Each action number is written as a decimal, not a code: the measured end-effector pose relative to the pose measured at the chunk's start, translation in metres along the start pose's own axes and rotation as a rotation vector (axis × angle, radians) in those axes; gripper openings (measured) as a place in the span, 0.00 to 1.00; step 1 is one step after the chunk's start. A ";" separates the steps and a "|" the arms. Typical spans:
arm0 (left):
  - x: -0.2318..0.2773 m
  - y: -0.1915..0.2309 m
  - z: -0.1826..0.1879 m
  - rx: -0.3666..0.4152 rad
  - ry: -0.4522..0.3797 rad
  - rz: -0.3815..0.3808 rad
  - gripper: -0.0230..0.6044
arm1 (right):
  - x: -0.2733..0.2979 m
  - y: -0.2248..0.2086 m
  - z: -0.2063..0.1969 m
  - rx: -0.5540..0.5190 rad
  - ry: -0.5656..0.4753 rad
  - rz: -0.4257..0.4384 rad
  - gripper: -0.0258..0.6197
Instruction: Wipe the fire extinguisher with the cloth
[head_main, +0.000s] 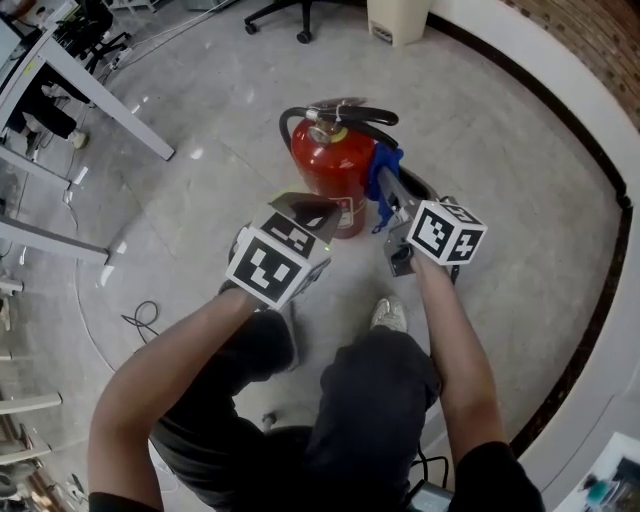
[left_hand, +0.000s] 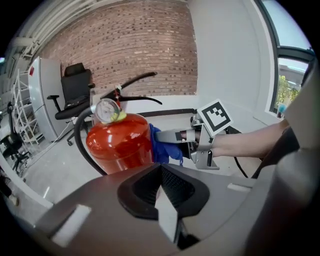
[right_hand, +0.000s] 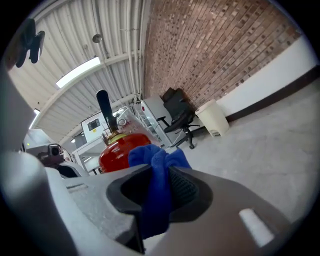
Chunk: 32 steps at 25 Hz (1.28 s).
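One red metal fire extinguisher (head_main: 333, 170), a smooth glossy cylinder, stands upright on the floor just ahead of both grippers. On top it has one round white pressure gauge (left_hand: 106, 110) and a pair of black lever handles (head_main: 345, 115). One black rubber hose (left_hand: 82, 145) curves down its side.

One blue cloth (head_main: 384, 165), soft and bunched into folds, is clamped between the ribbed black pads of the right gripper (right_hand: 159, 175). The free end of the cloth bulges past the jaw tips. Seen from the left gripper view, it lies against the upper side of the cylinder that faces the right gripper.

The left gripper (left_hand: 161, 172) is closed with its two jaws pressed together and nothing between them. Its tip points at the lower front of the extinguisher, near a white label. Whether it touches the cylinder cannot be told.

Each of the two grey plastic grippers carries one white cube printed with black square markers, two cubes in all. A bare forearm runs back from each gripper.

Below the grippers are the person's dark trousers and one pale shoe (head_main: 388, 315). The floor (head_main: 220, 130) is polished grey concrete.

Beyond the extinguisher stand one black office chair (right_hand: 180, 117), one beige plastic bin (right_hand: 214, 119) and a red brick wall (left_hand: 130, 50).
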<state>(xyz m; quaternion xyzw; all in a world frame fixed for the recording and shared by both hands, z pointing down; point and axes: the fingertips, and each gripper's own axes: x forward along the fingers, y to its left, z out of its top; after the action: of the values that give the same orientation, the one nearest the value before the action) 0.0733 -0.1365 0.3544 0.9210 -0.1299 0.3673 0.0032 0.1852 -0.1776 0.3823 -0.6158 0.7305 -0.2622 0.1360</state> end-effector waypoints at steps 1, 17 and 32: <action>0.004 -0.005 -0.005 -0.002 0.011 -0.010 0.04 | -0.003 0.002 -0.005 0.009 0.003 0.010 0.19; 0.062 -0.023 -0.071 -0.177 0.117 -0.062 0.04 | -0.011 0.013 -0.043 -0.050 0.064 0.107 0.19; 0.115 -0.030 -0.124 -0.292 0.208 -0.096 0.04 | 0.013 -0.062 -0.131 0.070 0.222 0.040 0.19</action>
<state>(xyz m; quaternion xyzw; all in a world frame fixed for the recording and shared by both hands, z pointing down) 0.0772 -0.1226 0.5253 0.8730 -0.1364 0.4371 0.1677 0.1657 -0.1682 0.5259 -0.5631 0.7435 -0.3515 0.0810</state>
